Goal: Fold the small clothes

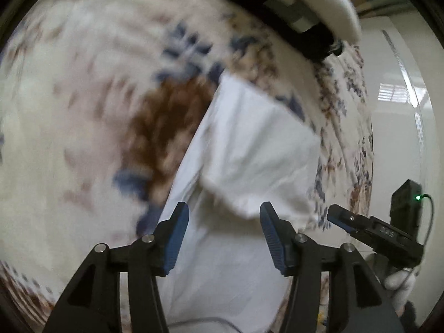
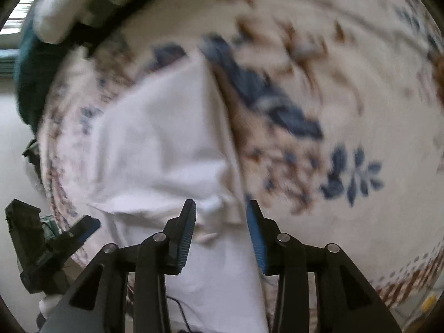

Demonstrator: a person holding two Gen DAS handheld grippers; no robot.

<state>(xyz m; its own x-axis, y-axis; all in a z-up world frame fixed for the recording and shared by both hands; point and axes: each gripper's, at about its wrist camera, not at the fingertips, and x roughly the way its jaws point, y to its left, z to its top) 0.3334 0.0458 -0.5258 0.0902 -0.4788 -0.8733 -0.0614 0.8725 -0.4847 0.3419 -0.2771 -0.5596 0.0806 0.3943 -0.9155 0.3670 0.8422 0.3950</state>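
Note:
A white garment [image 1: 244, 149] lies on a cream cloth with blue and brown flowers [image 1: 69, 111]. My left gripper [image 1: 224, 216] is open just above the garment's near part, holding nothing. In the right wrist view the same white garment [image 2: 155, 138] lies on the flowered cloth [image 2: 347, 111]. My right gripper [image 2: 220, 213] is open over the garment's right edge, with cloth between the fingers but not clamped. Each gripper shows in the other's view: the right one [image 1: 341, 217] at lower right, the left one [image 2: 86, 227] at lower left. Both views are motion-blurred.
A black and white device [image 1: 299, 8] sits at the table's far edge, also in the right wrist view [image 2: 83, 2]. A dark teal cloth [image 2: 30, 77] hangs at the left. A white glossy floor [image 1: 402, 111] lies beyond the table edge. A black cable [image 2: 180, 305] runs below.

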